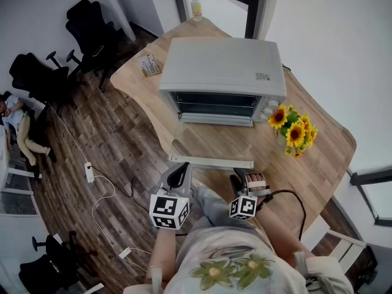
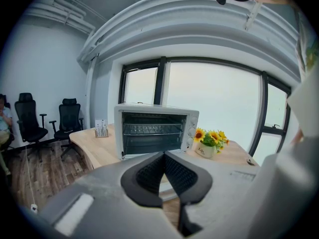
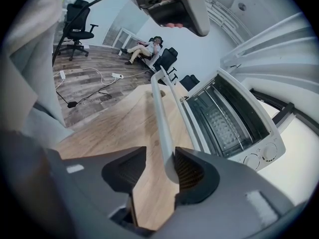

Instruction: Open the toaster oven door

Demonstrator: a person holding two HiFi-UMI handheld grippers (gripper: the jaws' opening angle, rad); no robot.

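Note:
A white toaster oven (image 1: pixel 222 66) stands on the wooden table (image 1: pixel 318 164), its glass door (image 1: pixel 211 141) folded down flat toward me and the racks bare inside (image 3: pixel 224 118). The door's long pale handle bar (image 3: pixel 160 108) runs between the jaws of my right gripper (image 3: pixel 160 157). The bar rests against the right pad (image 3: pixel 190 173), with a clear gap to the left pad, so the gripper is open. My left gripper (image 2: pixel 164 159) hovers off the table's near edge (image 1: pixel 179 175), pointing at the oven (image 2: pixel 154 131). Its pads meet, shut on nothing.
A pot of sunflowers (image 1: pixel 293 130) stands right of the oven. A small card holder (image 1: pixel 150 65) and a bottle (image 1: pixel 196 8) sit farther back. Office chairs (image 1: pixel 92 23), floor cables (image 1: pixel 101 188) and a seated person (image 1: pixel 15 124) are at the left.

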